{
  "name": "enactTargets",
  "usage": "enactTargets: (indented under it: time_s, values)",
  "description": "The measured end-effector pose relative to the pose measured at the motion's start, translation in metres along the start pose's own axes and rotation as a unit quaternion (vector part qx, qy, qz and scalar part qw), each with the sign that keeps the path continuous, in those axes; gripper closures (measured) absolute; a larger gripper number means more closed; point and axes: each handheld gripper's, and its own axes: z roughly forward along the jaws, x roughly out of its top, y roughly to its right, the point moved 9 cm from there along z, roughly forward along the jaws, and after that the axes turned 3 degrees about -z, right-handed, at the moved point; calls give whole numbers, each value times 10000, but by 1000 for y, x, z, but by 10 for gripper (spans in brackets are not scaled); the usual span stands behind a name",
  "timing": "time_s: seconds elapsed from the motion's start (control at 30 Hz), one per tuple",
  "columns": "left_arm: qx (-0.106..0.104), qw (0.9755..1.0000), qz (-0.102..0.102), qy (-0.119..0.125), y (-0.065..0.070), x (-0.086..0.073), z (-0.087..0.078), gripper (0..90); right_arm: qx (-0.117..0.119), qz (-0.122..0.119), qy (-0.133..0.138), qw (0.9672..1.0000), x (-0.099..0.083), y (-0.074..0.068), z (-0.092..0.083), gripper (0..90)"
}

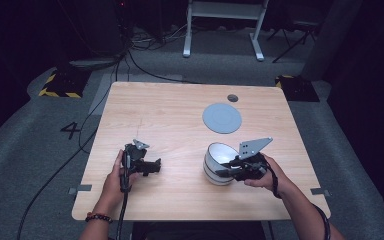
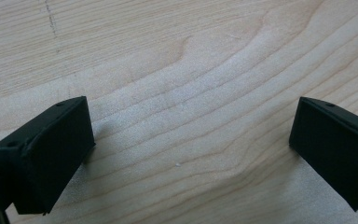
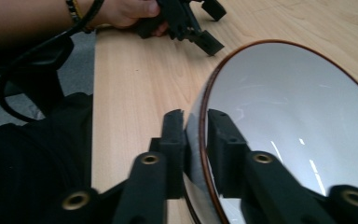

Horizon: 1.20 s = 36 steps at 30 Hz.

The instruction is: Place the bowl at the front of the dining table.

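Pinching bowl (image 3: 289, 121) rim, right tongs (image 3: 196, 140) close-up

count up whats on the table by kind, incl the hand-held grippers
bowl, white, its rim clamped by the right hand-held gripper: 1
grey round disc: 1
small dark round piece near the far edge: 1
hand-held grippers: 2, the left hand-held gripper open over bare wood, the right hand-held gripper shut on the bowl
total: 5
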Motion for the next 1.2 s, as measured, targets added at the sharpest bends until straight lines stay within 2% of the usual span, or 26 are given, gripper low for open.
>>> enactTargets:
  time_s: [0.27, 0.5, 0.9, 1.2]
  values:
    - [-1, 10000, 3, 4, 0, 0, 0, 0, -39, -97, -47, 9999, 1, -2, -1, 817]
    - [0, 10000, 0, 0, 0, 0, 0, 0, -15, -71, 7, 10000, 3, -2, -4, 813]
    - [-1, 10000, -2, 0, 0, 0, 0, 0, -271, -124, 195, 9994, 10, 4, -23, 814]
    - [1, 10000, 0, 1, 0, 0, 0, 0, -366, -162, 289, 9988, 15, 6, -28, 815]
